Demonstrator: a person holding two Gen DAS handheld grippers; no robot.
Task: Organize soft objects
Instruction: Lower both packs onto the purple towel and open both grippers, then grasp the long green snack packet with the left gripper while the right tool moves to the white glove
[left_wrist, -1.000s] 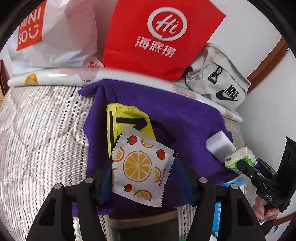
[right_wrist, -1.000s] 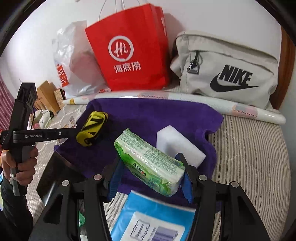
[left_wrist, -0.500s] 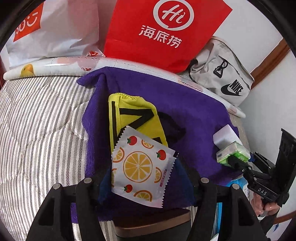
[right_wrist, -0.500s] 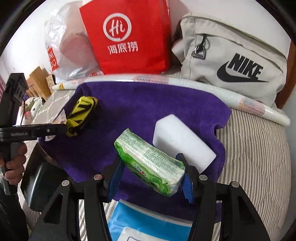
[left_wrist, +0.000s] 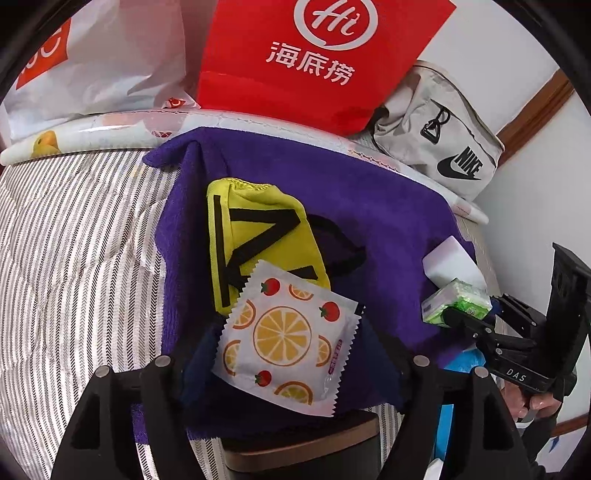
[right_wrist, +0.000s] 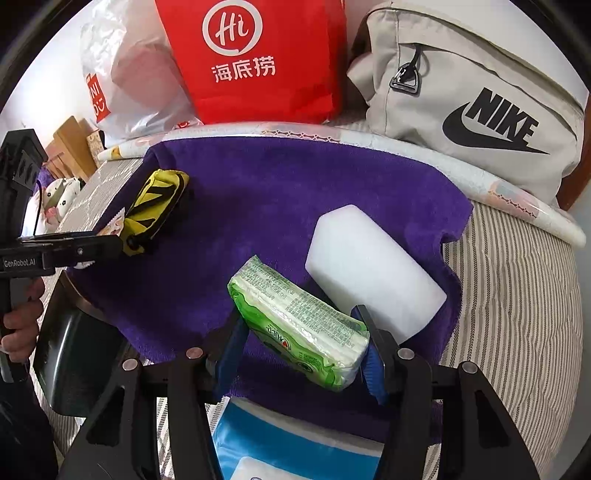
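Observation:
My left gripper (left_wrist: 288, 343) is shut on a white packet printed with oranges and tomatoes (left_wrist: 284, 332), held over the near edge of a purple towel (left_wrist: 369, 206). A yellow pouch with black stripes (left_wrist: 258, 236) lies on the towel just beyond it. My right gripper (right_wrist: 299, 339) is shut on a green tissue pack (right_wrist: 295, 321), held above the towel (right_wrist: 277, 192) next to a white sponge block (right_wrist: 369, 269). The pouch shows at the left in the right wrist view (right_wrist: 155, 206). The right gripper with the green pack shows in the left wrist view (left_wrist: 458, 306).
A red paper bag (right_wrist: 255, 59), a white plastic bag (left_wrist: 92, 62) and a beige Nike bag (right_wrist: 472, 96) stand behind the towel, along a rolled mat (right_wrist: 517, 199). Striped bedding (left_wrist: 74, 258) lies around. A blue packet (right_wrist: 295, 443) lies below my right gripper.
Both grippers have moved forward over the towel with their packs held. The pouch and the sponge look nearer and larger now.

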